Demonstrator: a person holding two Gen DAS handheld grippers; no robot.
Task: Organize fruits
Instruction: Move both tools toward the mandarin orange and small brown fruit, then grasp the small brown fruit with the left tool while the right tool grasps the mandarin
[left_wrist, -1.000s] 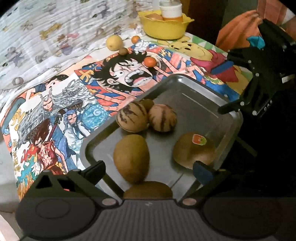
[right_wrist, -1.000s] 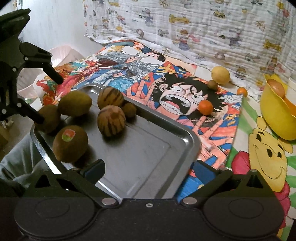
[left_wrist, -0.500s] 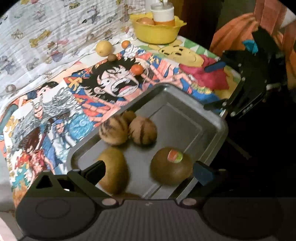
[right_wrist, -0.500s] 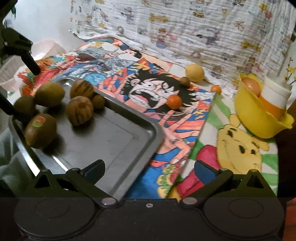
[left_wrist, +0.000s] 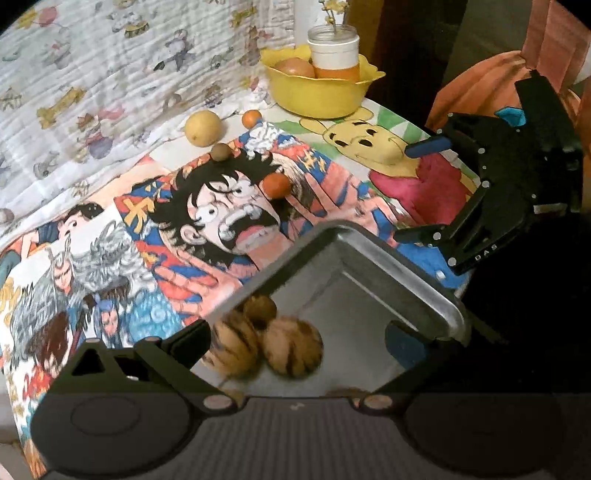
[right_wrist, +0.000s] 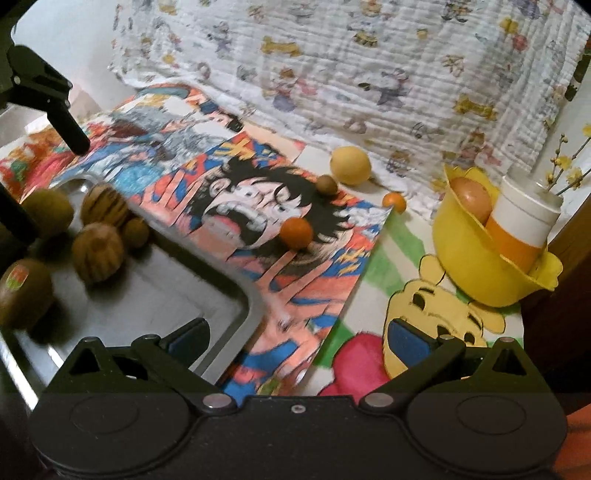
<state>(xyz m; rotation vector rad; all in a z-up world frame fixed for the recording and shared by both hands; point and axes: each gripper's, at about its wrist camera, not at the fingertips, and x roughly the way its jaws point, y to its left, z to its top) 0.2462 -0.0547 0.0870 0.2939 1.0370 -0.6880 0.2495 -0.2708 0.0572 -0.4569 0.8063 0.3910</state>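
Observation:
A metal tray (left_wrist: 388, 251) lies on the cartoon-print cloth, and in the left wrist view it holds two striped fruits (left_wrist: 232, 347) and a small brown one (left_wrist: 260, 310). My left gripper (left_wrist: 295, 339) hovers open and empty over them. The right wrist view also shows two kiwis (right_wrist: 48, 212), one of them stickered (right_wrist: 24, 291), at the far end of the tray (right_wrist: 255, 306). My right gripper (right_wrist: 297, 339) is open and empty above the tray's corner and the cloth. An orange (right_wrist: 296, 232), a small orange (right_wrist: 394, 201), a brown fruit (right_wrist: 327, 184) and a yellow fruit (right_wrist: 350, 165) lie loose on the cloth.
A yellow bowl (right_wrist: 480, 273) at the table's far right corner holds a round fruit (right_wrist: 472, 197) and a white-and-orange cup (right_wrist: 524, 225). A patterned sheet hangs behind the table. A finger of the left gripper (right_wrist: 66, 125) crosses the upper left. Orange fabric (left_wrist: 480, 92) sits beyond the table edge.
My left gripper has moved toward the far end of the tray, so the kiwis have dropped out of its view. My right gripper has swung right, toward the yellow bowl. Both have stayed open.

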